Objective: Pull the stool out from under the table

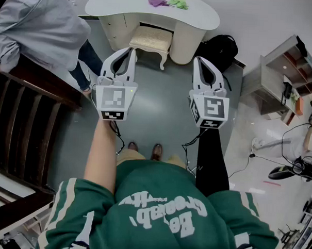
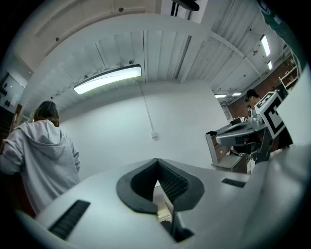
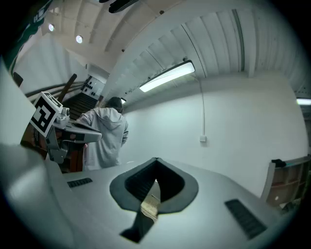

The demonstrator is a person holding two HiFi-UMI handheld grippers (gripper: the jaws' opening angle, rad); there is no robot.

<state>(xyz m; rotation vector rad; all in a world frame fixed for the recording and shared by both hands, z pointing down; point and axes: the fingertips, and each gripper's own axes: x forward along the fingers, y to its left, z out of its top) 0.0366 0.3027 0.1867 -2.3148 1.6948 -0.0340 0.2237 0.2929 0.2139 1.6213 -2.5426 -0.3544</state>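
**Stool tucked in, both grippers shut and empty**

I stand on the grey floor (image 1: 161,111) facing the white table (image 1: 202,17). I am squared up to its open front because that is the only side the stool can come out of. A person in a grey hoodie (image 1: 36,23) stands off to my left by the dark wooden railing (image 1: 22,115). A black backpack (image 1: 221,49) sits beside the table's right pedestal. Both look clear of the pull path to me.

The stool (image 1: 151,39) sits between the table's 2 pedestals, its cushion partly under the top and its front legs showing. I hold the left gripper (image 1: 132,50) and the right gripper (image 1: 198,60) out roughly level and side by side. They are aimed at the stool but well short of it. Both pairs of fingers are pressed together with nothing between them, so I expect to spread them before I take the seat's edge.
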